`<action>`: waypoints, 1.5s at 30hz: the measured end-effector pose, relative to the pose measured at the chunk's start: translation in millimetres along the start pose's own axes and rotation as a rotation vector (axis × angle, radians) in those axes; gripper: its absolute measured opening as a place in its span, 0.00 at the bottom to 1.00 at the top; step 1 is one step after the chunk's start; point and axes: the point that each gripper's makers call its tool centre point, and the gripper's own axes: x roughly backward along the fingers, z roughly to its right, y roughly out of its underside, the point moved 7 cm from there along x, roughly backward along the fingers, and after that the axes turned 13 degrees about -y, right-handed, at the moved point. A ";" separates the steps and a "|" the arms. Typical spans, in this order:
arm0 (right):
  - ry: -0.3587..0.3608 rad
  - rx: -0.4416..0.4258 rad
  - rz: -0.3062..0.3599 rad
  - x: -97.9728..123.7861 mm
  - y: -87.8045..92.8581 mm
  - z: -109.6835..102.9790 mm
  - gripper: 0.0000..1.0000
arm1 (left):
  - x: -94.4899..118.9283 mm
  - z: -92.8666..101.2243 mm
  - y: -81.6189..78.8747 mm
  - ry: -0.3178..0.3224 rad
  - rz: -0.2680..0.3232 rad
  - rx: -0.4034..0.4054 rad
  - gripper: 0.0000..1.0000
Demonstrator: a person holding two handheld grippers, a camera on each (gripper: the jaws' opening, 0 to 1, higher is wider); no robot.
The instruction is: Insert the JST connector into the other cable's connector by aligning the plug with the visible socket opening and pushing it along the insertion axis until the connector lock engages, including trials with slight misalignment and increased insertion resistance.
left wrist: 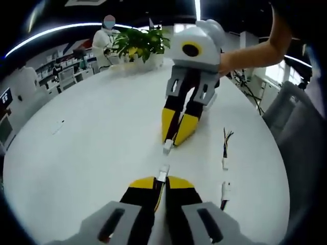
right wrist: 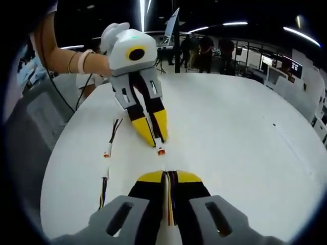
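On a round white table point(left wrist: 92, 132), my left gripper point(left wrist: 160, 179) is shut on a thin cable whose small white connector point(left wrist: 163, 172) sticks out past its yellow tips. Opposite it, my right gripper point(left wrist: 174, 139) comes down from the top, shut on the other cable, with a white connector point(left wrist: 167, 148) at its tips. A short gap separates the two connectors, which point at each other roughly in line. In the right gripper view, my right gripper point(right wrist: 167, 174) pinches coloured wires point(right wrist: 169, 201), and the left gripper point(right wrist: 156, 137) holds out an orange-tipped connector point(right wrist: 161, 150).
Two spare cables point(left wrist: 225, 162) point(left wrist: 225, 190) lie on the table beside the grippers, seen too as spare cables point(right wrist: 108, 147). A potted plant point(left wrist: 140, 43) and a seated person point(left wrist: 104, 35) are at the far edge. A grey chair point(left wrist: 296, 122) stands by the rim.
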 end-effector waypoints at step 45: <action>-0.074 0.019 0.047 2.3 -20.6 -9.7 0.03 | 13.5 2.8 -20.8 0.049 0.015 0.035 0.00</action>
